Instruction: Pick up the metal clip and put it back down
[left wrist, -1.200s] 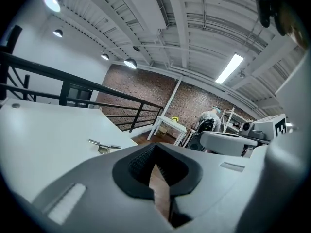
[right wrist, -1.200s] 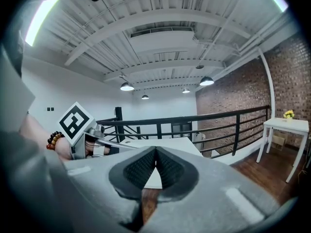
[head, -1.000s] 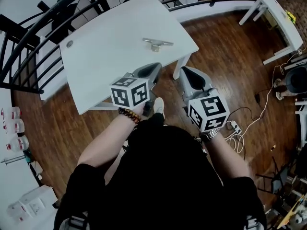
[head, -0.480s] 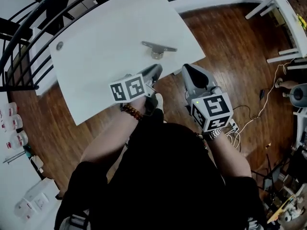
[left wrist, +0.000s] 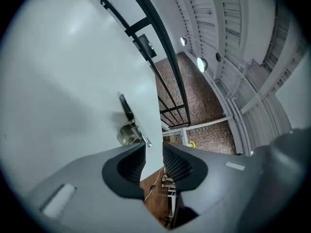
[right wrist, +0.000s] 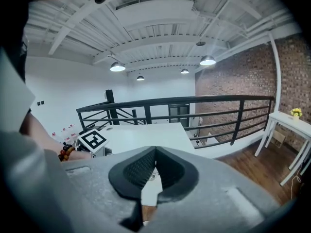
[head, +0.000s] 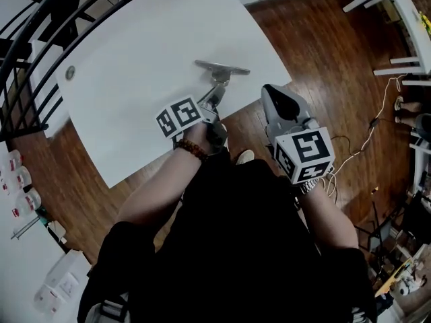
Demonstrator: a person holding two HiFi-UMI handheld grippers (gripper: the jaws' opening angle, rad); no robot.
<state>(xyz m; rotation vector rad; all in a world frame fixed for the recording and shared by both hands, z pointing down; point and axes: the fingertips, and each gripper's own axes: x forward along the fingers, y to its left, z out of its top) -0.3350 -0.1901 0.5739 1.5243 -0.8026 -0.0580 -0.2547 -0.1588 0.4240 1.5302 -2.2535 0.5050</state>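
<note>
The metal clip (head: 221, 68) lies on the white table (head: 135, 79) near its right front corner, a flat bar on a small rounded base. In the left gripper view the clip (left wrist: 129, 123) sits just beyond the jaw tips. My left gripper (head: 215, 98) is over the table's front edge, just short of the clip and pointing at it. Its jaws are opening, and the left gripper (left wrist: 154, 148) has only the table edge showing in the gap, with no pad on the clip. My right gripper (head: 275, 95) hovers off the table above the floor; in its own view the right gripper (right wrist: 155, 150) is shut and empty.
A black railing (head: 40, 19) curves round the table's far and left sides. Wooden floor (head: 323, 52) lies to the right, with a white side table (head: 404, 5) at the top right and cables (head: 357, 157) near my right arm. Bottles (head: 17, 180) stand at the far left.
My left gripper has moved forward from the table's front edge up to the clip. The right gripper has stayed beside the table corner.
</note>
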